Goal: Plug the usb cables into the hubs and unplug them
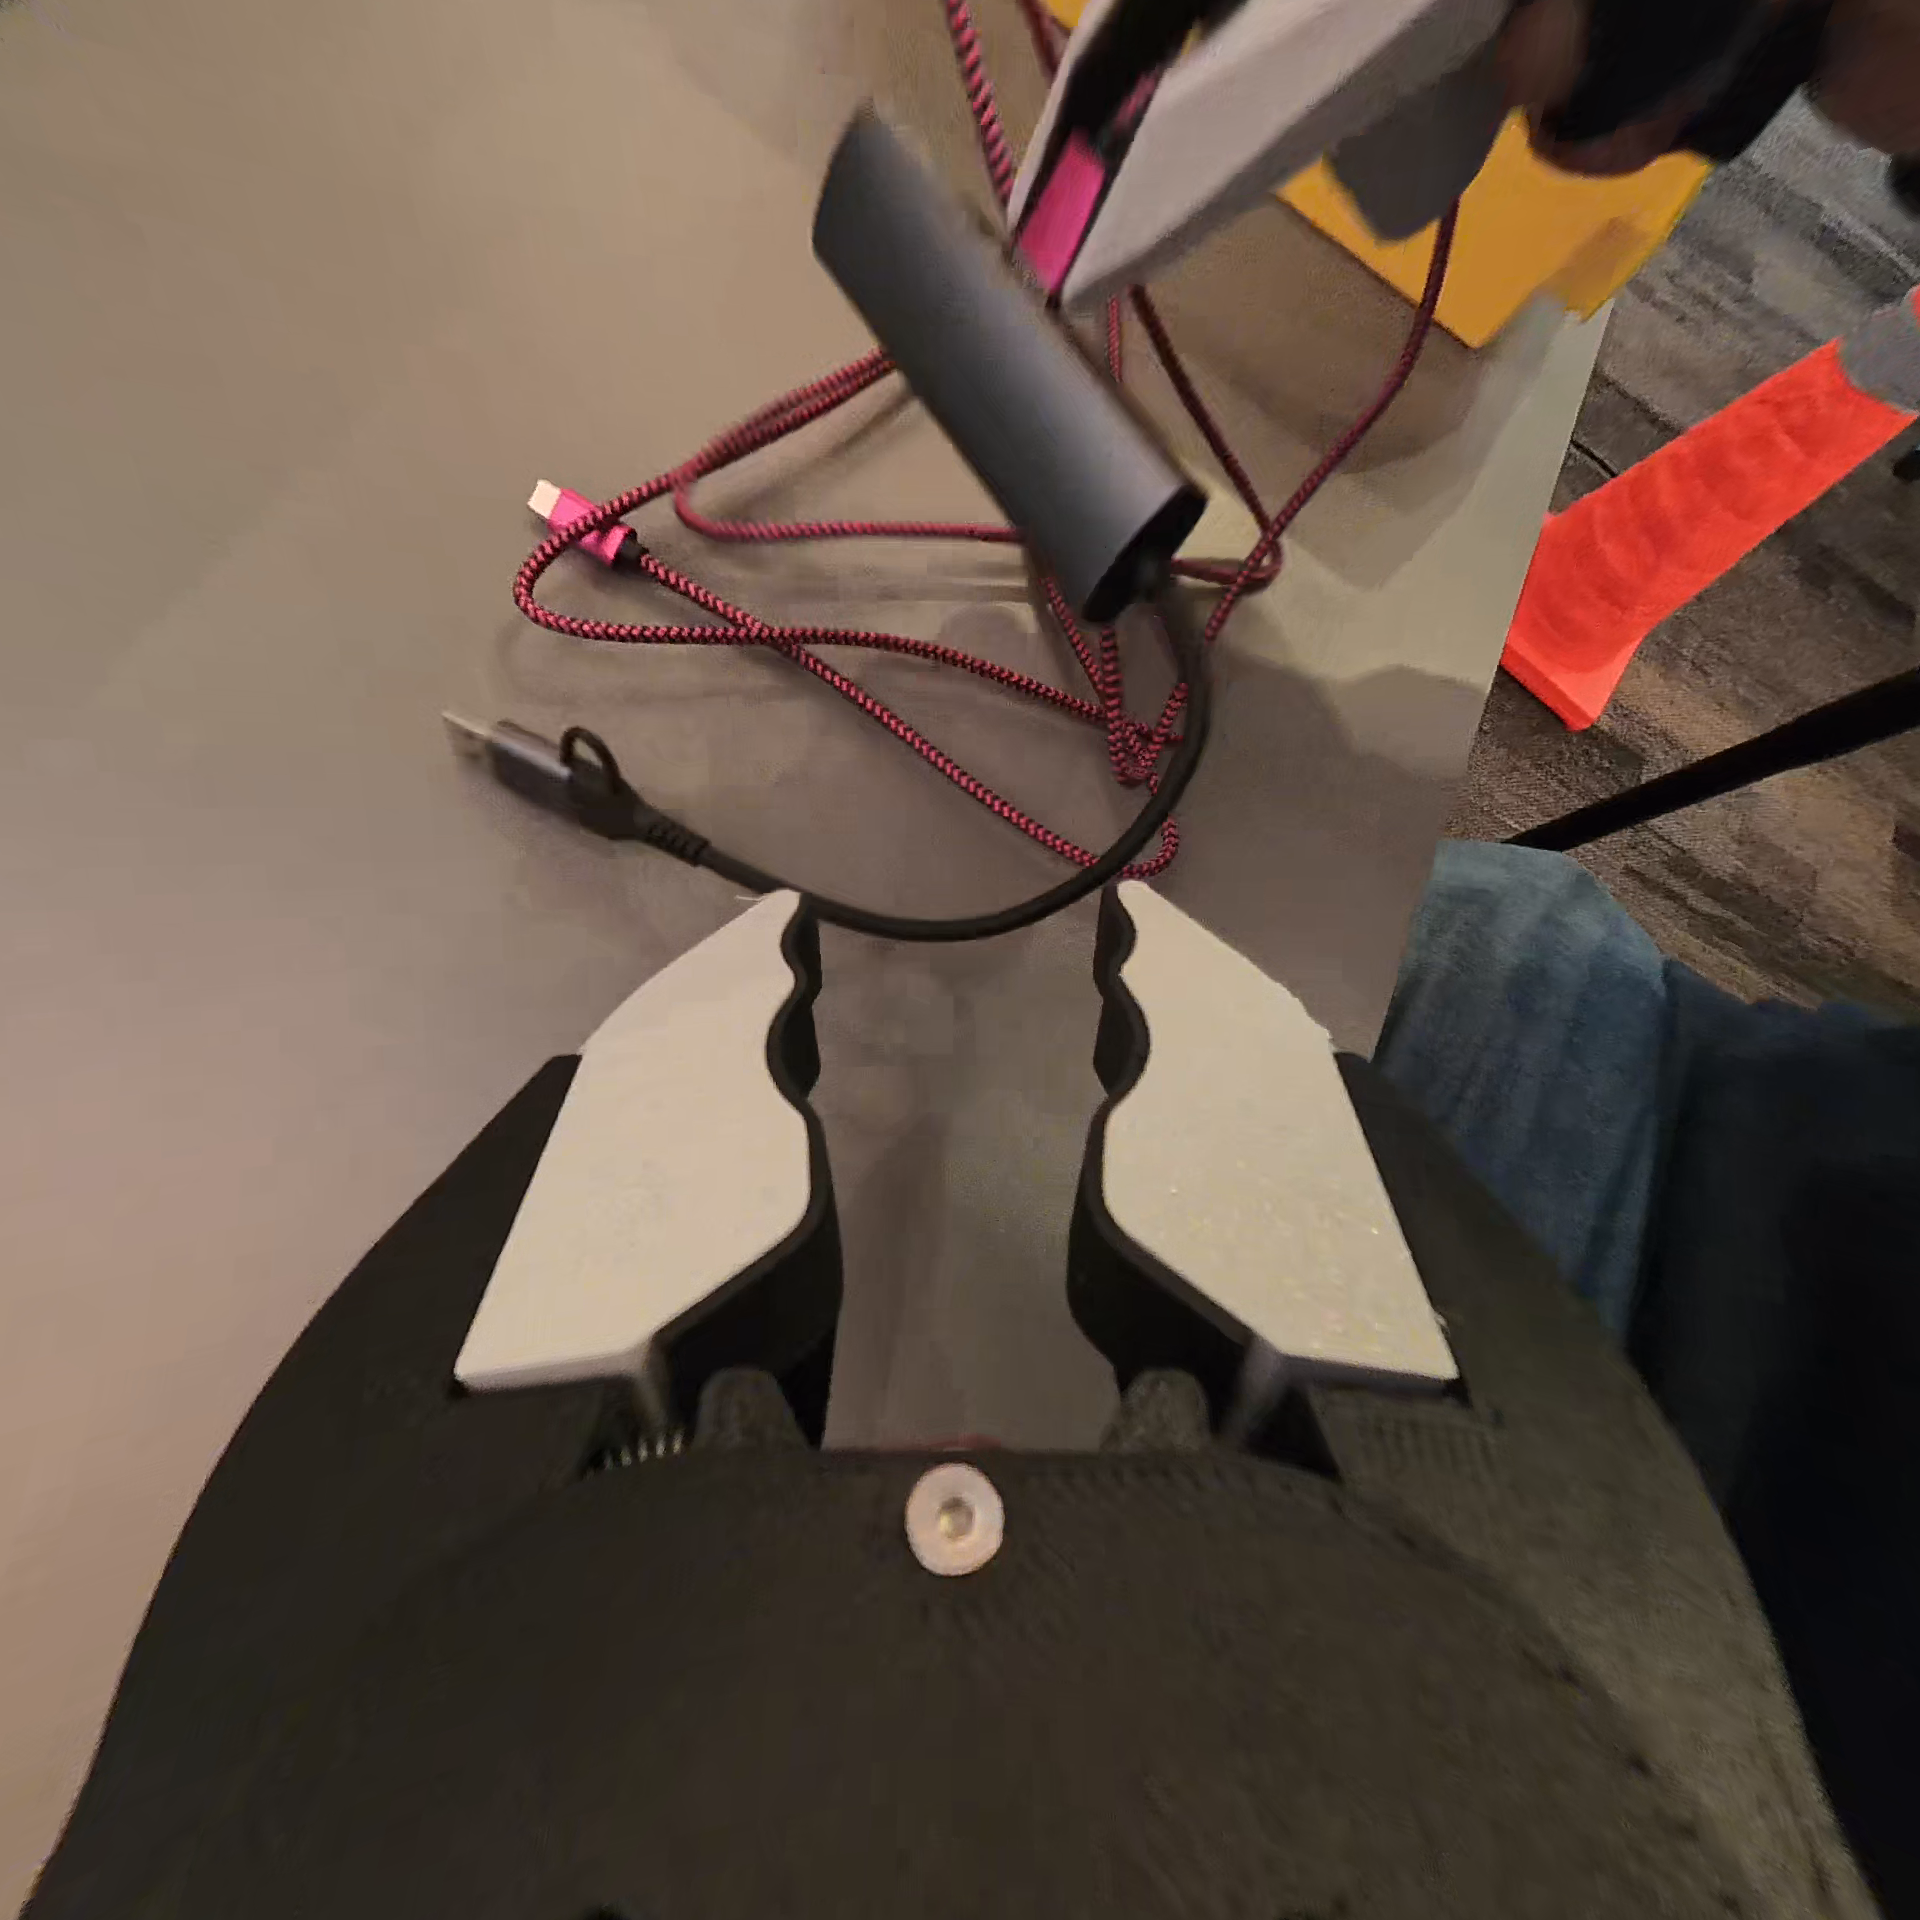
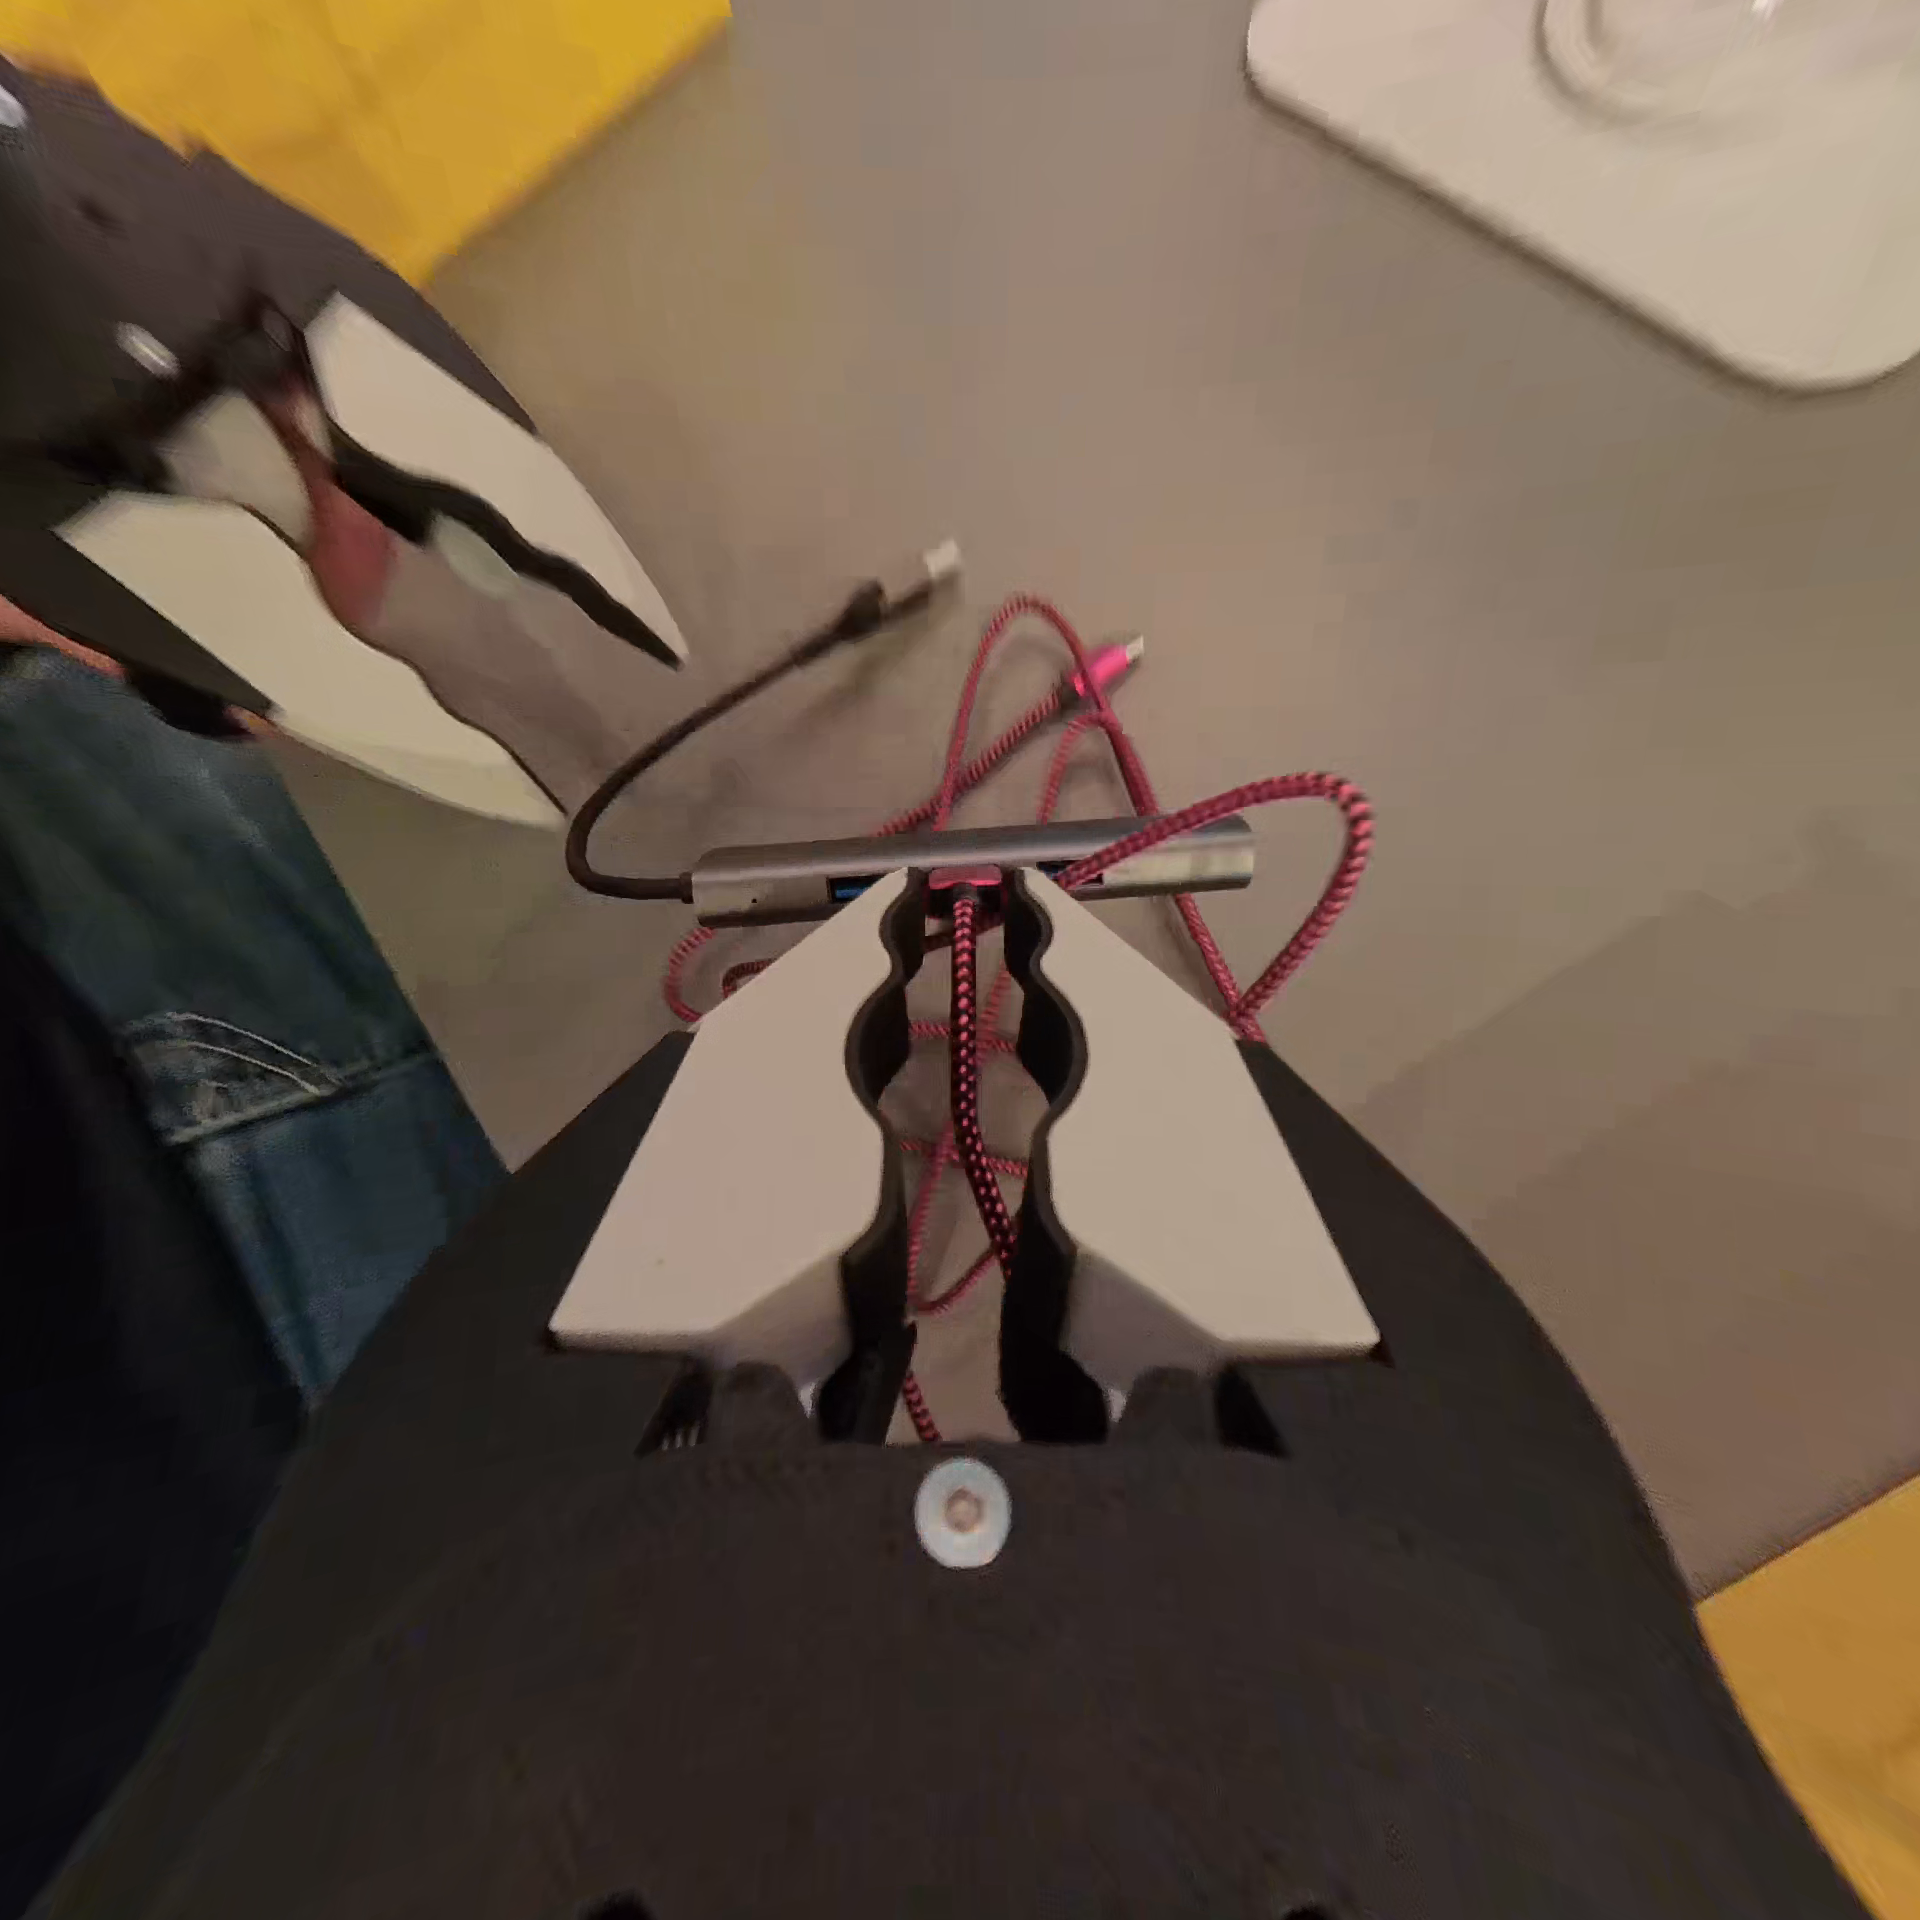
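Note:
My right gripper (image 2: 966,885) is shut on the pink plug (image 2: 966,878) of a pink braided USB cable (image 2: 1299,831). The plug sits in a port of the dark grey hub (image 2: 1174,857). In the left wrist view the hub (image 1: 997,364) hangs tilted above the table from that plug (image 1: 1070,203) in the right gripper (image 1: 1044,265). My left gripper (image 1: 954,914) is open and empty, just short of the hub's black cable (image 1: 1039,914). That cable's USB plug (image 1: 499,743) and the pink cable's other end (image 1: 571,509) lie on the table. The left gripper also shows in the right wrist view (image 2: 618,738).
A yellow box (image 1: 1507,239) stands behind the hub at the table's edge. An orange cone (image 1: 1662,540) is on the floor beyond. A white board with a glass on it (image 2: 1610,208) lies far right. A person's jeans (image 2: 260,987) are close at the table's side.

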A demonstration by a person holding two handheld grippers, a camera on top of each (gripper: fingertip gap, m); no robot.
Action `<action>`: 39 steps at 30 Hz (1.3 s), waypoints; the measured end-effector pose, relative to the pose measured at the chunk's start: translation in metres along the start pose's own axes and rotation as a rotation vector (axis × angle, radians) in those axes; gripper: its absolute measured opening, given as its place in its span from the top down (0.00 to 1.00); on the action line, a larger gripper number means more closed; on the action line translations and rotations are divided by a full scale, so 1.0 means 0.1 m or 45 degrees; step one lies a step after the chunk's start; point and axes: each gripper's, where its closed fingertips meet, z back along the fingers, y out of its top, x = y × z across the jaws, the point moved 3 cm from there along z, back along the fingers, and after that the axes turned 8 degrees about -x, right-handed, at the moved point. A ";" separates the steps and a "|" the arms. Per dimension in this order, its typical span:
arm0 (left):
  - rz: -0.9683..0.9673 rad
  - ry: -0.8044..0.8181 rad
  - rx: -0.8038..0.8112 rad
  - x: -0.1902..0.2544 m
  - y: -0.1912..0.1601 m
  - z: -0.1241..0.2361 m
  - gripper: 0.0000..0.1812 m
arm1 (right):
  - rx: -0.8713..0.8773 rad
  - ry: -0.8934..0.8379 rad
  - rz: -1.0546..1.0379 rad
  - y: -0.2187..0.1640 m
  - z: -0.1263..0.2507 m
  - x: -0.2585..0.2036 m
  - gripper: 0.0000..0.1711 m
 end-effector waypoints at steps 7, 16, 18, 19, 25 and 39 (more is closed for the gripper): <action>0.007 -0.036 -0.068 0.02 -0.10 -0.12 0.72 | -0.241 0.015 0.026 -0.27 -0.30 0.08 0.64; -0.014 -0.053 -0.075 0.04 -0.11 -0.13 0.72 | -0.707 0.045 0.842 -0.31 -0.68 0.08 0.10; -0.023 -0.041 -0.074 0.03 -0.10 -0.11 0.72 | -0.839 0.087 0.909 -0.39 -0.77 0.08 0.07; -0.024 -0.039 -0.070 0.03 -0.10 -0.10 0.72 | -0.861 0.068 0.938 -0.36 -0.78 0.09 0.11; -0.018 -0.043 -0.059 0.00 -0.10 -0.08 0.72 | -0.744 0.088 0.878 -0.19 -0.73 0.02 0.80; 0.029 -0.005 -0.016 -0.14 -0.11 0.04 0.72 | -0.384 -0.141 0.562 0.37 0.08 0.33 0.91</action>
